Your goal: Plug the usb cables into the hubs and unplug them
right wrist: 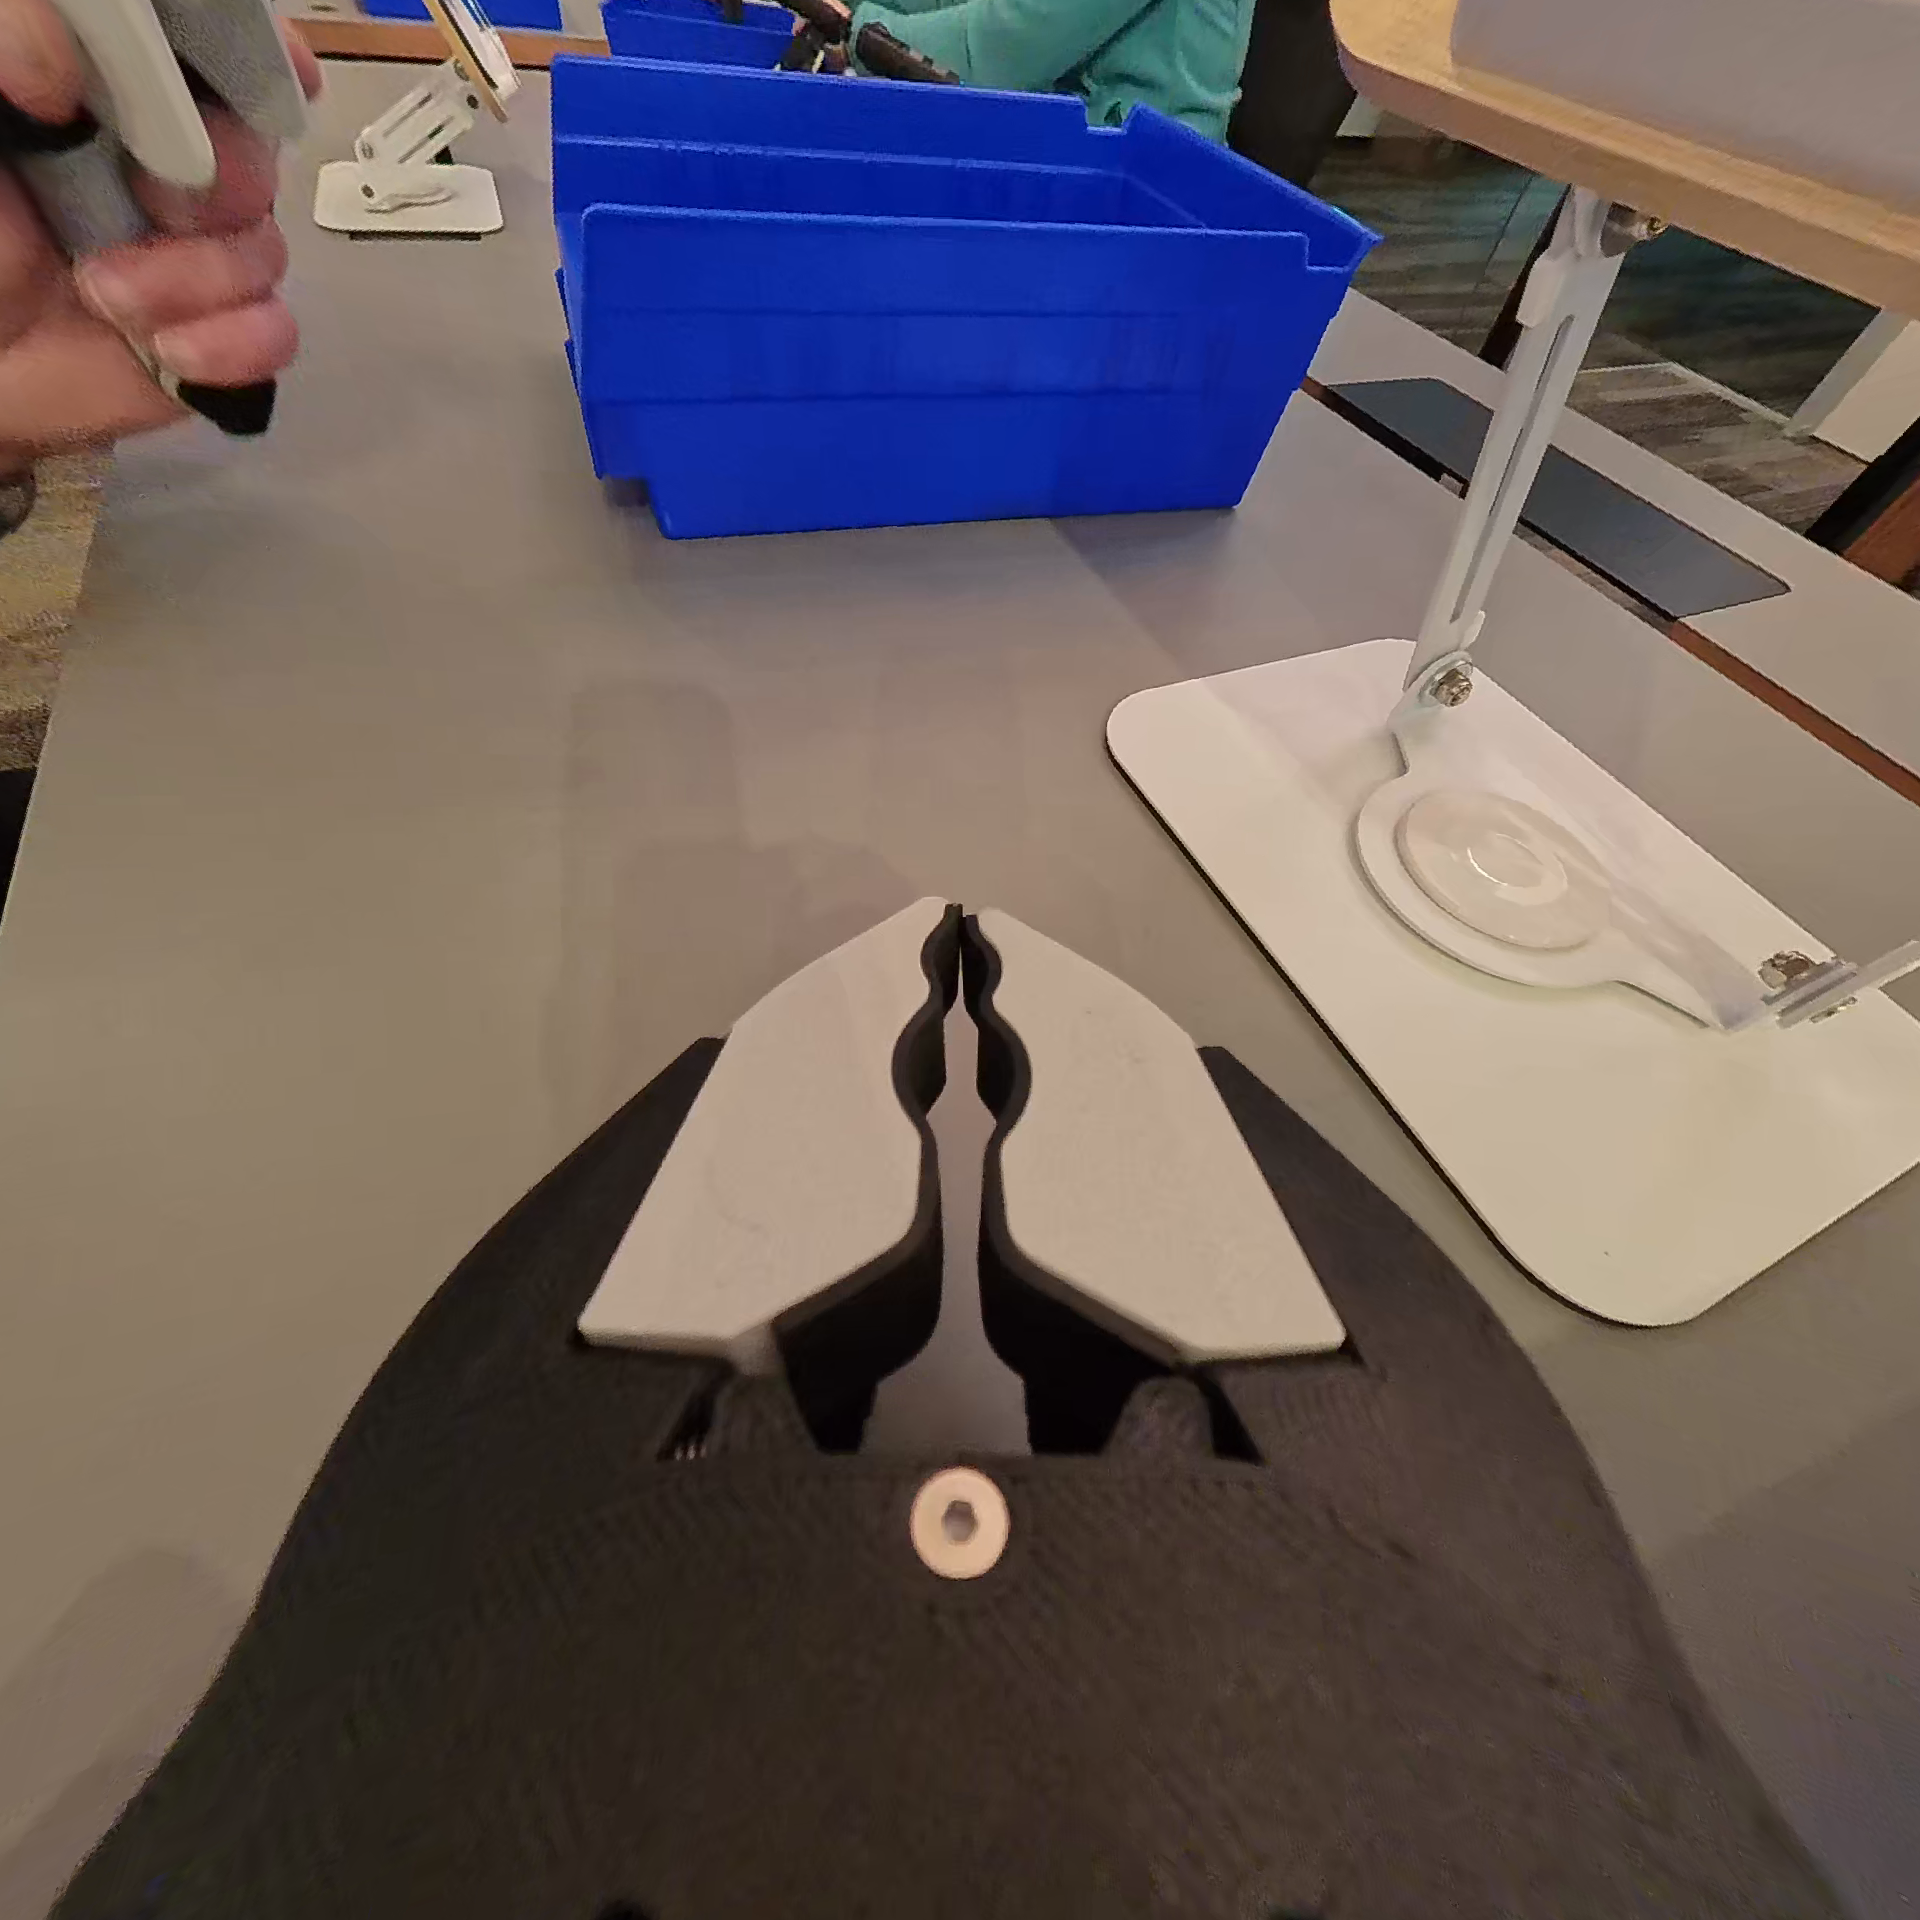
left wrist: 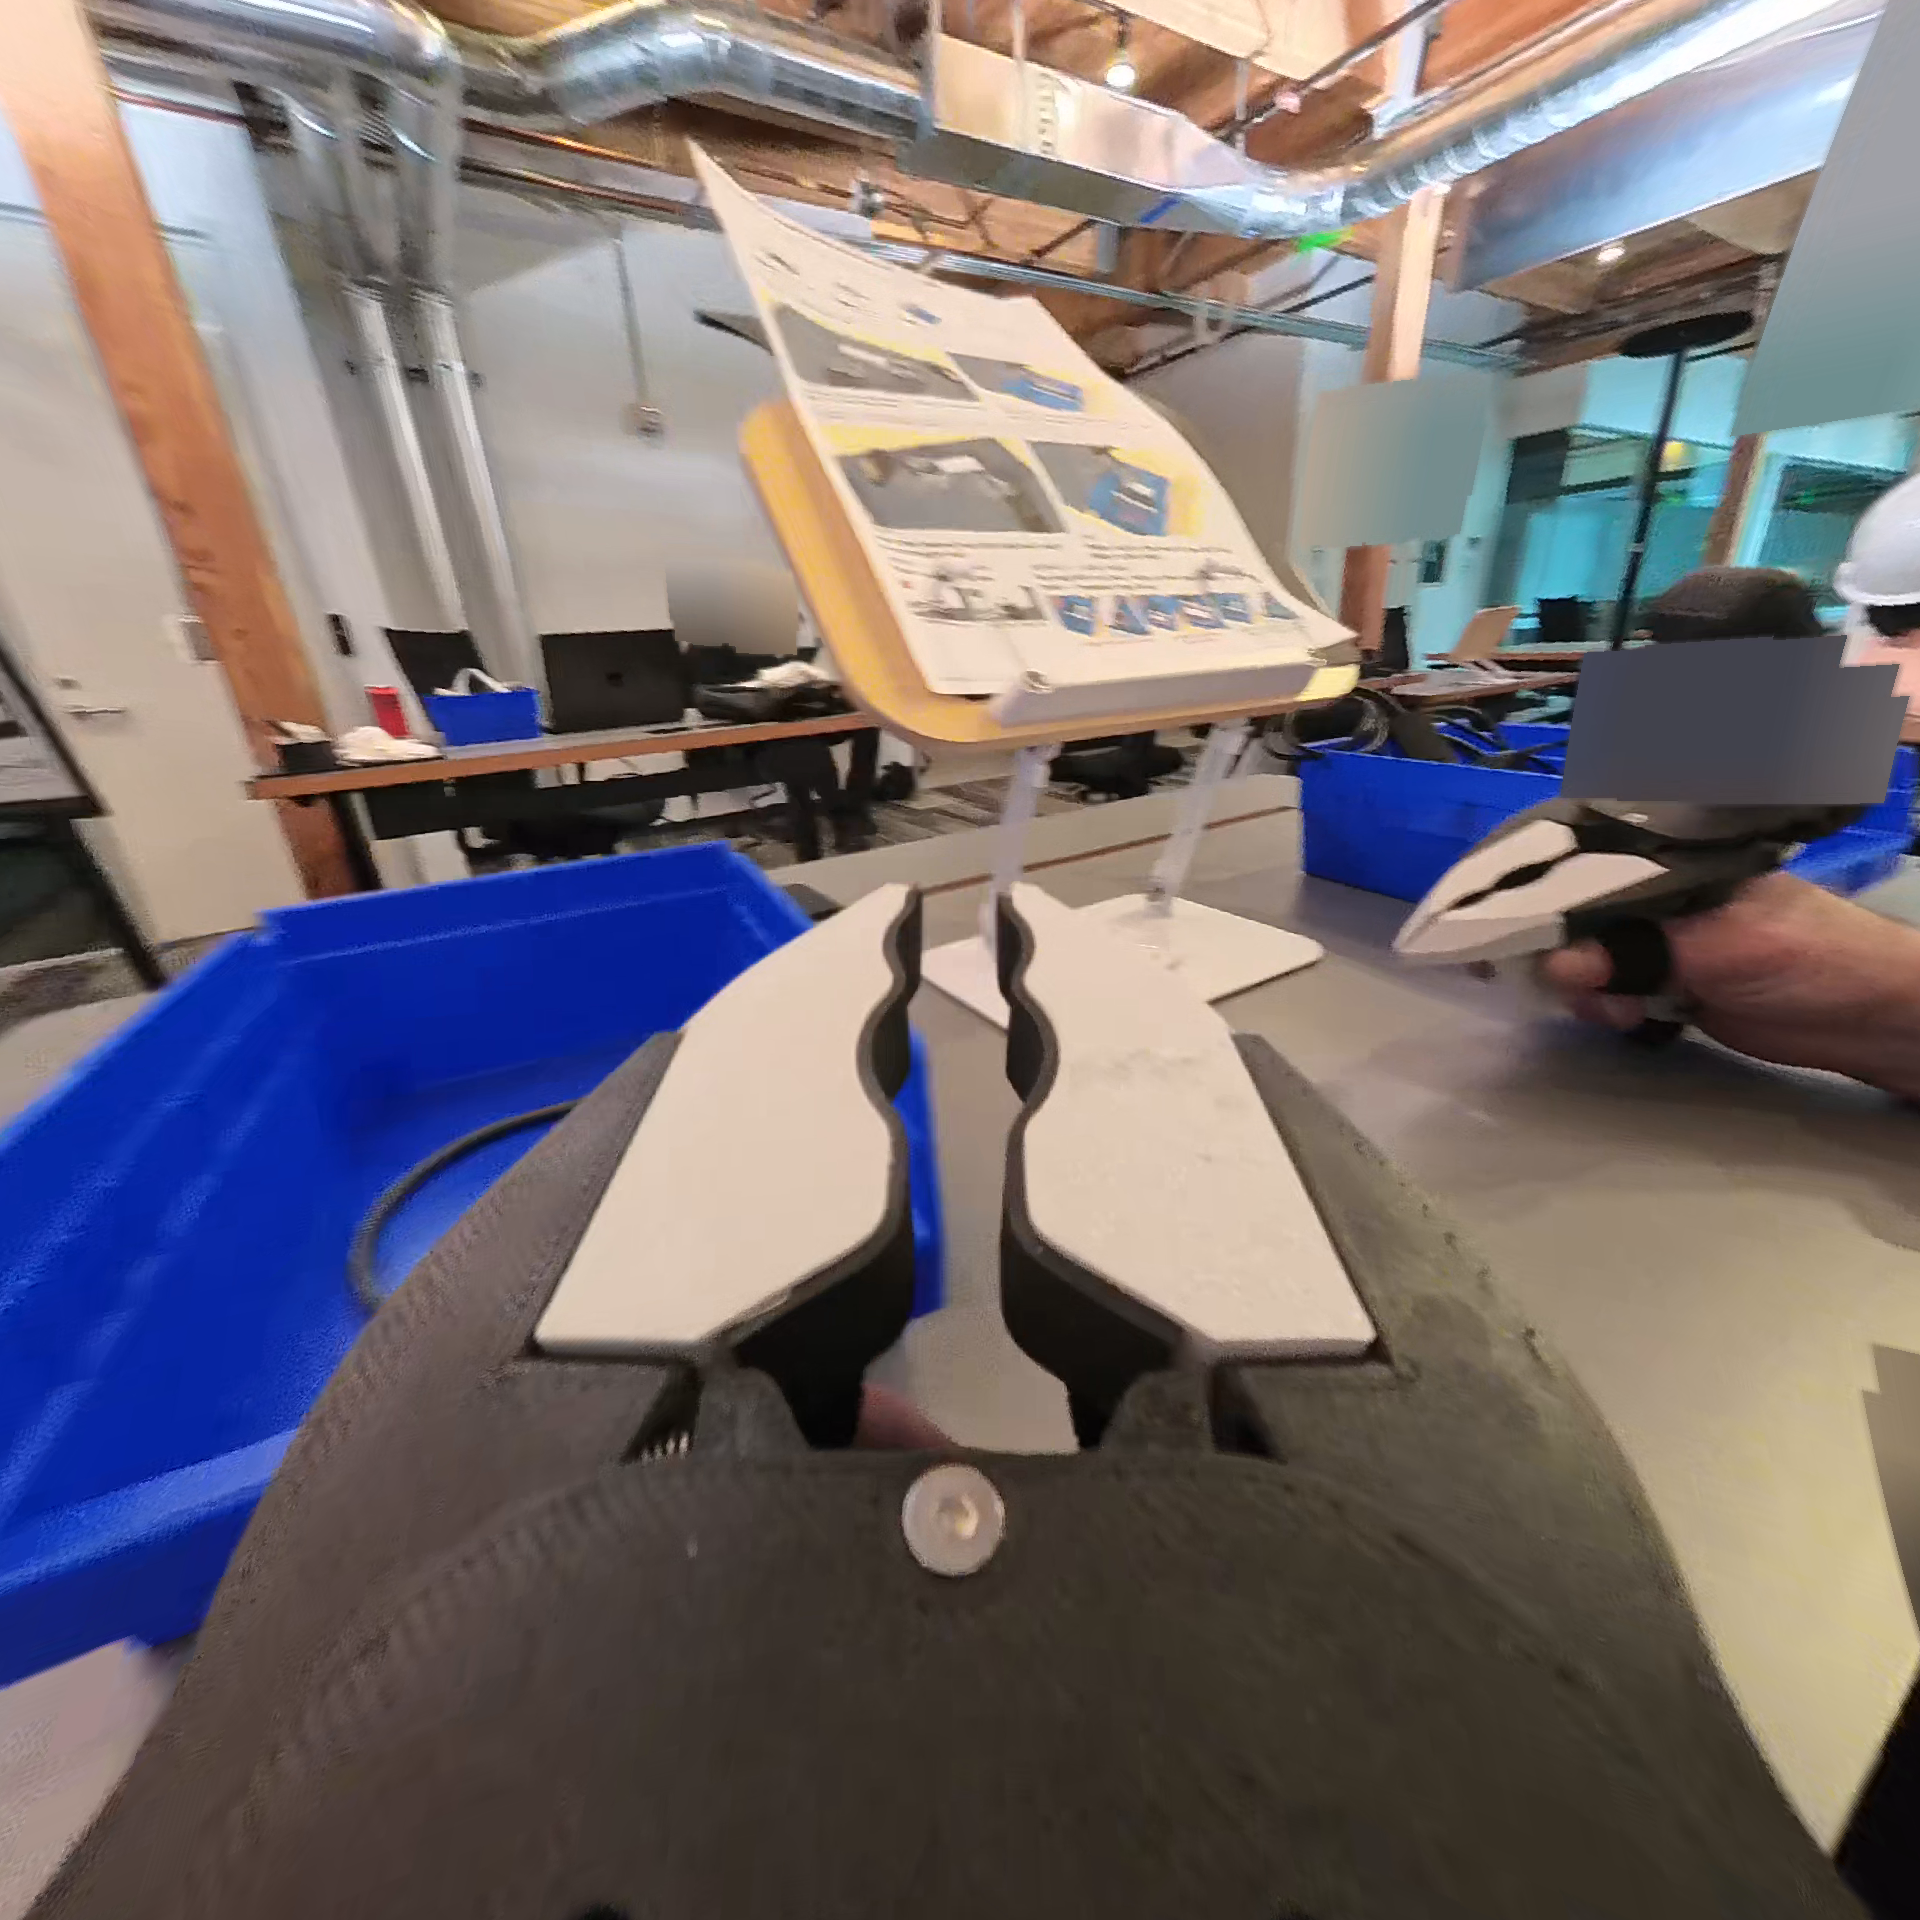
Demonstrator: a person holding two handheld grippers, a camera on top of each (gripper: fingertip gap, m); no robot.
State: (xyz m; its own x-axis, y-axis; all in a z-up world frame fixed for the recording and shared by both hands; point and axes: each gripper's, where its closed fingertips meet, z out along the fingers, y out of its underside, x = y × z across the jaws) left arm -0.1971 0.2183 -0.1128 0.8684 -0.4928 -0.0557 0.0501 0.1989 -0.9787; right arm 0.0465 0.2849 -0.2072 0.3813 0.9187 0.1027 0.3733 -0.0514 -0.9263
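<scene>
My left gripper point(left wrist: 958, 914) is slightly open and empty, held above the near edge of a blue bin point(left wrist: 208, 1195) and the grey table point(left wrist: 1558, 1195). A loop of black cable point(left wrist: 416, 1195) lies inside that bin, partly hidden by the gripper body. My right gripper point(right wrist: 956, 920) is shut with nothing between its fingers, low over the bare table point(right wrist: 416, 831). It also shows in the left wrist view point(left wrist: 1455, 920), held in a hand at the right. No hub shows in either view.
A white stand point(left wrist: 1195, 945) carries a wooden board with a printed sheet point(left wrist: 1018, 488); its base point(right wrist: 1299, 1039) sits right of my right gripper. The blue bin point(right wrist: 914, 312) stands behind. The hand holding the left gripper point(right wrist: 125, 260) is at top left. More blue bins point(left wrist: 1382, 821) and people are beyond.
</scene>
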